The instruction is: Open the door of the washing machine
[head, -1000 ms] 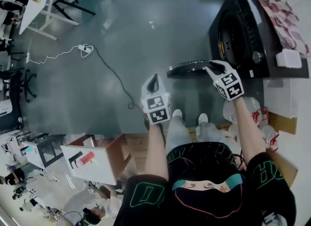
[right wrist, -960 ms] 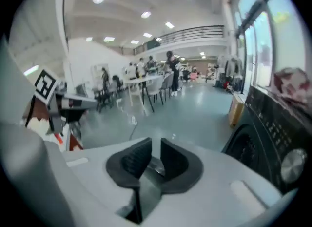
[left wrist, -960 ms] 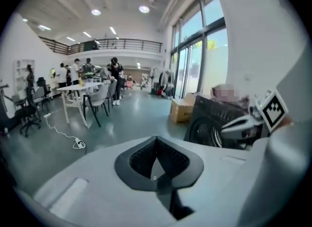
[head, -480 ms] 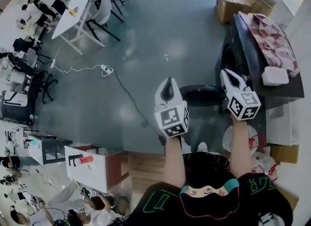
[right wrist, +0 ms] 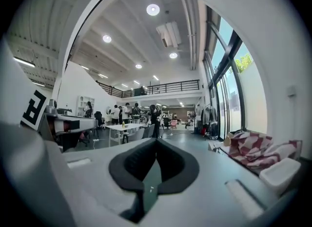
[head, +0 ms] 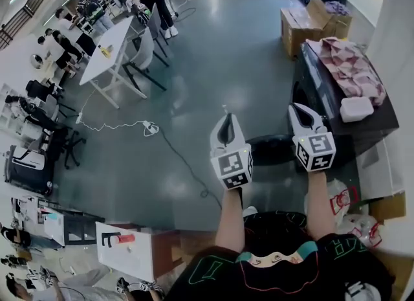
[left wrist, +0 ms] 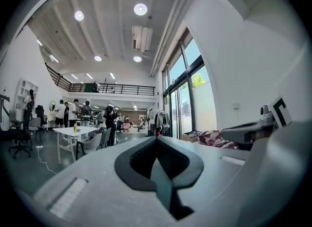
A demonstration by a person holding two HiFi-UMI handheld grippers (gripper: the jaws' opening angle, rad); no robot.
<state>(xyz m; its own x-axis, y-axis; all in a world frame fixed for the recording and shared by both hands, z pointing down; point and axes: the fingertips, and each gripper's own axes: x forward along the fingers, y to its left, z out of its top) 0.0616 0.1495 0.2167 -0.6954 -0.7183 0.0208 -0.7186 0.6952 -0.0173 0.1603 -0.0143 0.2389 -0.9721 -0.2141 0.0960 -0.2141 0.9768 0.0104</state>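
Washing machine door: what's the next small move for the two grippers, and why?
Probably nothing more on the door: it already stands swung out from the washing machine, and the left gripper and right gripper are both shut, empty and raised off it. I'd simply lower them to rest.

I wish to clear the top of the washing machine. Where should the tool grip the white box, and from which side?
Take the white box across its narrower width, from above, I think. It lies flat on the washing machine, upper side free, while the checked cloth lies close at one end, so a sideways approach looks crowded.
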